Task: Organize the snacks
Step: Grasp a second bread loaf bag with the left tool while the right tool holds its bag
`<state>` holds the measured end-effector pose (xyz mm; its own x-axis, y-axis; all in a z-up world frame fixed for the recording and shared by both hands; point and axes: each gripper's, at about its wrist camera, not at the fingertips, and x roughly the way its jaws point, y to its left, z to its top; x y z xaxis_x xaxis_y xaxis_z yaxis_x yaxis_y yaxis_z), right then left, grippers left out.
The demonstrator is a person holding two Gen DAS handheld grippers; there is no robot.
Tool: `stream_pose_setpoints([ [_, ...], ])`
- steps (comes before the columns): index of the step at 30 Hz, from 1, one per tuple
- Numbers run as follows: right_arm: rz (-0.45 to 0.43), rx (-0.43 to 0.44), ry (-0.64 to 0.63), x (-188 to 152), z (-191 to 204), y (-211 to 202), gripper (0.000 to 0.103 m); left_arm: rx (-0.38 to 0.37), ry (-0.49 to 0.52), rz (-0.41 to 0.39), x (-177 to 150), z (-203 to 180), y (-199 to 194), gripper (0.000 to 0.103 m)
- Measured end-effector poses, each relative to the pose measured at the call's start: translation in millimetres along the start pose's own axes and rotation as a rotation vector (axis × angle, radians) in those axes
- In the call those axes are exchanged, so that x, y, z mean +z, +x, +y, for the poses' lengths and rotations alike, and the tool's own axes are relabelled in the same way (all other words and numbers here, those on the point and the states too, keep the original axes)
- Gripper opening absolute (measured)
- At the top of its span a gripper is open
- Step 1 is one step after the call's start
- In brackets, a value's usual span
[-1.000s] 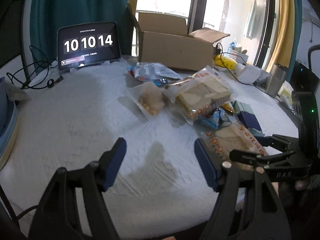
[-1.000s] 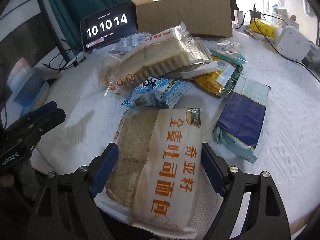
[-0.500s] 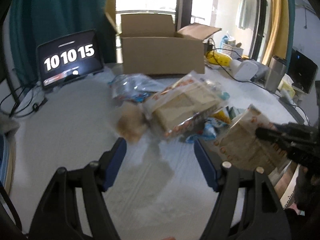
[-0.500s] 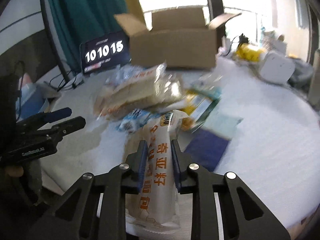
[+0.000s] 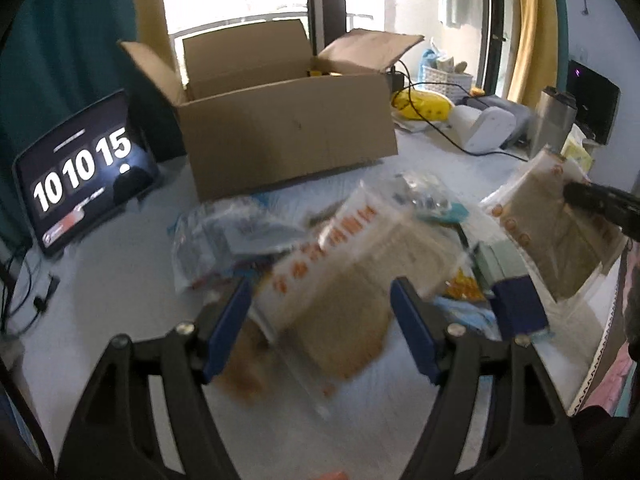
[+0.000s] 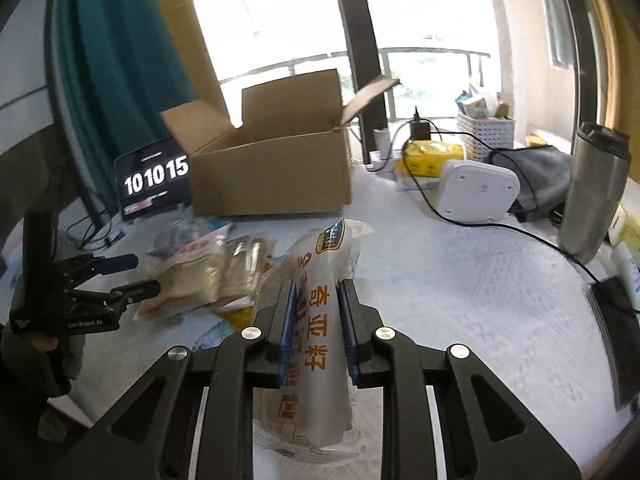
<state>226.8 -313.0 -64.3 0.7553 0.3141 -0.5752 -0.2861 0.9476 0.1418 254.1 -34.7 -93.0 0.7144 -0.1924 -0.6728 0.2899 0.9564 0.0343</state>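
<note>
- A white textured tabletop (image 6: 460, 280) fills the scene, with a bright window and teal curtain behind.
- An open brown cardboard box (image 6: 272, 172) stands at the far side, flaps up.
- A blurred pile of clear-wrapped snack packets (image 5: 328, 248) lies just before the box.
- The long white bread bag with orange lettering (image 6: 320, 312) is off the table, its long axis pointing away toward the box.
- The right gripper (image 6: 316, 320) clamps this bag by its middle.
- The left gripper (image 5: 320, 316) hangs over the pile, jaws spreading, pressing on nothing.
</note>
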Motion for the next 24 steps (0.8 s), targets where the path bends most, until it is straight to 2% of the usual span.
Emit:
stream_pose_setpoints([
  [2,0.002,-0.001,0.015,2,-5,7,0.023,-0.016,0.011,-0.007,10,3,7,0.074],
  [5,0.010,-0.003,0.033,4,-8,16,0.023,-0.103,-0.007,-0.012,23,12,24,0.074],
  [8,0.021,-0.011,0.032,4,-7,22,0.023,-0.160,-0.053,0.029,30,24,50,0.074],
  [10,0.029,-0.020,0.030,5,-8,24,0.023,-0.237,-0.104,0.056,31,32,55,0.074],
  [12,0.032,-0.030,0.033,5,-10,25,0.023,-0.276,-0.107,0.071,29,32,54,0.074],
  [17,0.030,-0.033,0.049,4,-14,26,0.023,-0.303,-0.074,0.110,14,27,42,0.074],
  [24,0.016,-0.052,0.034,-2,-11,18,0.023,-0.292,0.060,0.162,-17,-3,19,0.074],
])
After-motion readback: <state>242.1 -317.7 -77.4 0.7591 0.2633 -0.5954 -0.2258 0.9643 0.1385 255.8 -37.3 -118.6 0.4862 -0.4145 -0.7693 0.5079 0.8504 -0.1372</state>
